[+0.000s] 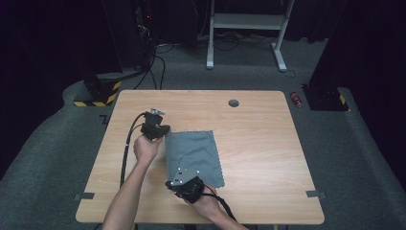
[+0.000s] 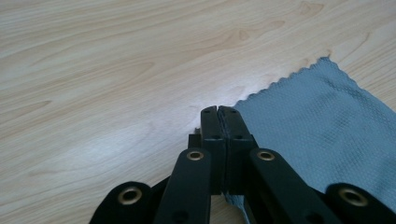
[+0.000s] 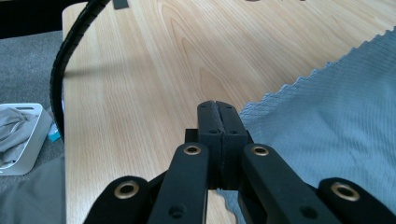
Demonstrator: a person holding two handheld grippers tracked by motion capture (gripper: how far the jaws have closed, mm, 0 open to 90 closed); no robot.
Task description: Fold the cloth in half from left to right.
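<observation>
Left tool (image 1: 160, 132) pinches far-left corner of grey cloth (image 1: 194, 151); right tool (image 1: 178, 184) pinches near-left corner. Cloth flat mid-surface (image 1: 258, 143); grommet hole (image 1: 233, 103) far, red can (image 1: 297, 99) on floor.
Left tool view: jaws pressed together on cloth edge.
Right tool view: same; white bin (image 3: 18, 140) beside surface. No readable writing.

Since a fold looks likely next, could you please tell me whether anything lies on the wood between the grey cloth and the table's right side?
Nothing visible does. The cloth lies flat, and the table right of it is bare wood.
</observation>
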